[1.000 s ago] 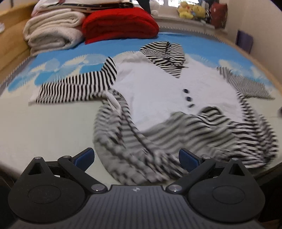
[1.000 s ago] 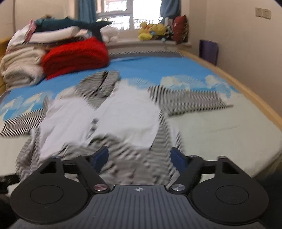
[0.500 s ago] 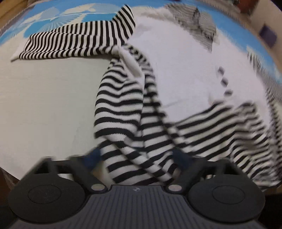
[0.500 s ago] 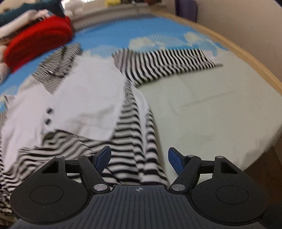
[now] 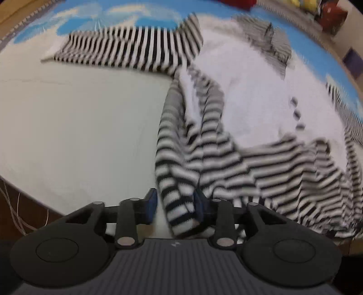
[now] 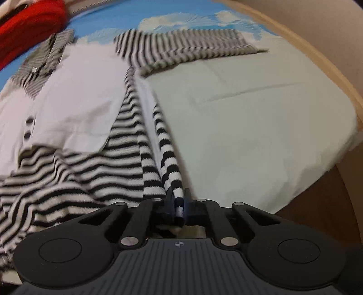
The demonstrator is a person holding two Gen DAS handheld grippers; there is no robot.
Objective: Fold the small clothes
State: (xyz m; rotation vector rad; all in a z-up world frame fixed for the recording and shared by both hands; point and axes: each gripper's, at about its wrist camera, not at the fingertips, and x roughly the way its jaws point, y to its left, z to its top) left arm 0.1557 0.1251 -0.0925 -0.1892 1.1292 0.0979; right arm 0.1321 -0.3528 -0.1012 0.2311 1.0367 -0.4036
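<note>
A small white garment with black-and-white striped sleeves, hood and hem [image 5: 249, 95] lies spread on the bed, front up, with dark buttons [image 6: 28, 127]. My left gripper [image 5: 175, 204] is shut on the striped hem at its left corner. My right gripper [image 6: 179, 204] is shut on the striped hem [image 6: 168, 163] at its right corner. Both sleeves [image 5: 127, 50] [image 6: 186, 45] lie stretched out to the sides.
The bed [image 5: 79, 124] has a pale sheet in front and a blue patterned part behind. A red folded blanket [image 6: 29, 18] lies at the back. The wooden bed frame [image 6: 317, 56] runs along the right. The bed's front edge is just below both grippers.
Both grippers moved down to the hem corners and closed on them. They were open a second ago. The hem is now gathered and pulled taut at each corner.
</note>
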